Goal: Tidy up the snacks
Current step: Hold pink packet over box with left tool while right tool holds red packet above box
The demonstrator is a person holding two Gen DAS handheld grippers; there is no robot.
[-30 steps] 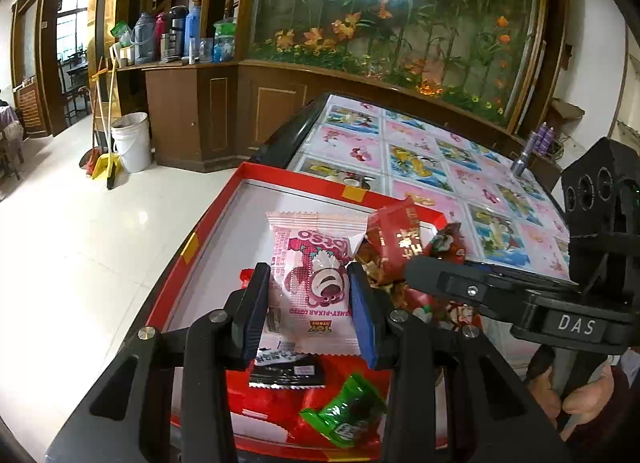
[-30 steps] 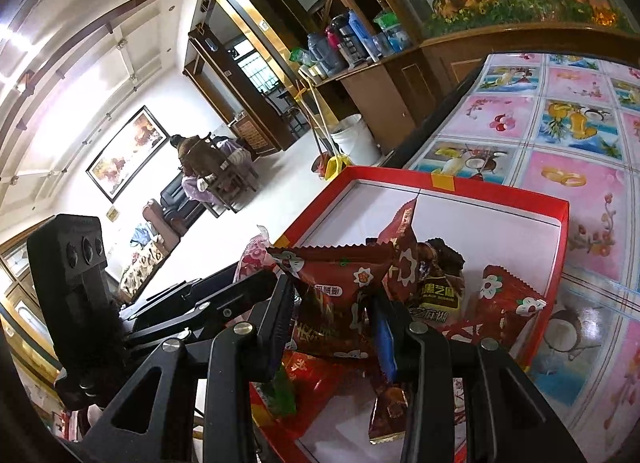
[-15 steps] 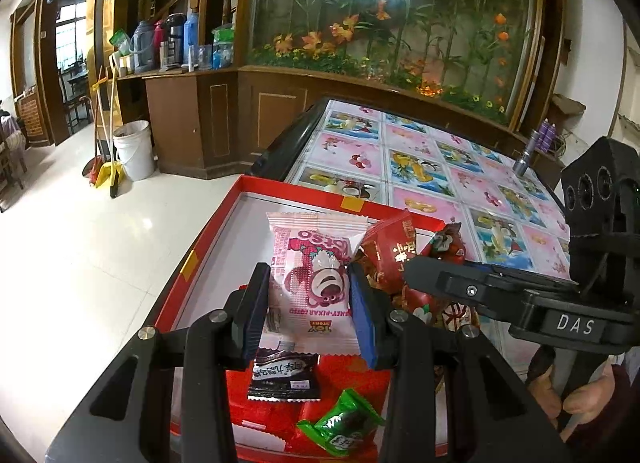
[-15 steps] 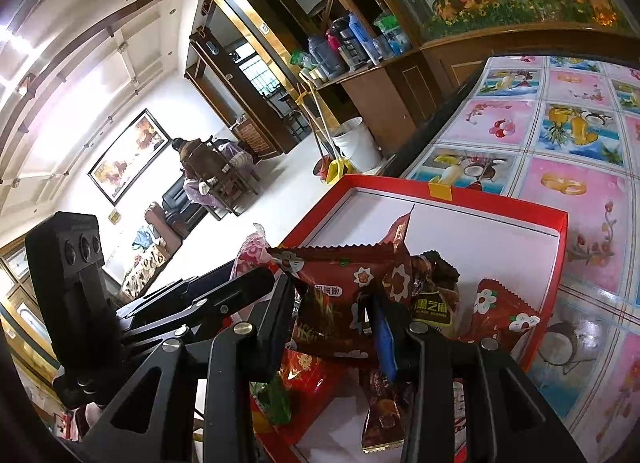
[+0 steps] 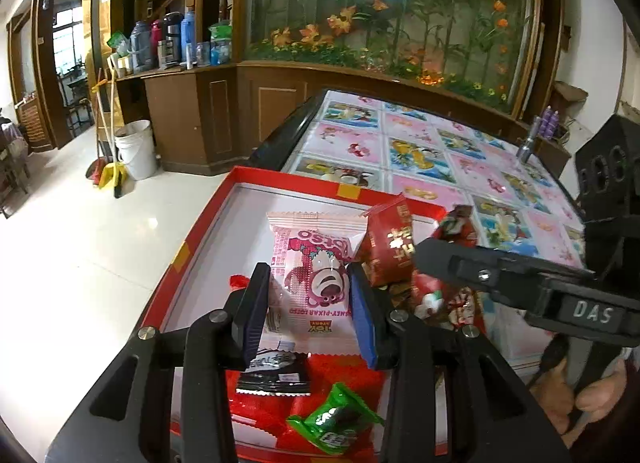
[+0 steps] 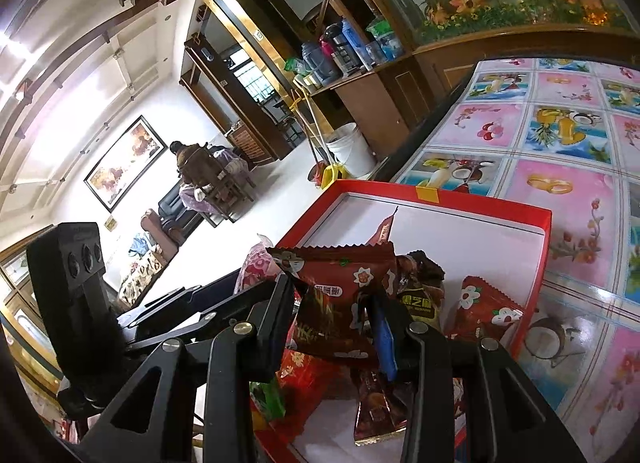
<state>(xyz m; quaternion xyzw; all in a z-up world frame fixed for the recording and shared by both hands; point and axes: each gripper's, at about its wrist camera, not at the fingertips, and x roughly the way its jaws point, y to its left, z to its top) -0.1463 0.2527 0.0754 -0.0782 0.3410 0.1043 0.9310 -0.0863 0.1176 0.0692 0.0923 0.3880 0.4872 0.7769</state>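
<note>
Left gripper [image 5: 310, 311] is clamping the pink pack [image 5: 316, 275], held upright, its long axis running away from me along the fingers, top seam pointing at the far wall of the red box [image 5: 208, 223]. Right gripper [image 6: 332, 323] is pinching a brown pack [image 6: 340, 303], which is lying crosswise to its fingers, serrated edge fanning out to the left. Both packs are hanging over the box, not resting in it.

Under the left jaws I am seeing a black pack [image 5: 276, 375] and a green candy [image 5: 336, 419] on the near red floor; a red pack [image 5: 390, 247] is standing just beside the pink one on its right. Under the right jaws a small brown pack [image 6: 376, 411] is lying loose, and a flowered red pack [image 6: 484, 311] is leaning against the right wall.

Farther out, the white part of the box floor is bare. I am judging the left gripper nearer to it: straight ahead, pink pack already aligned. Beyond, the patterned table [image 6: 560, 167].
</note>
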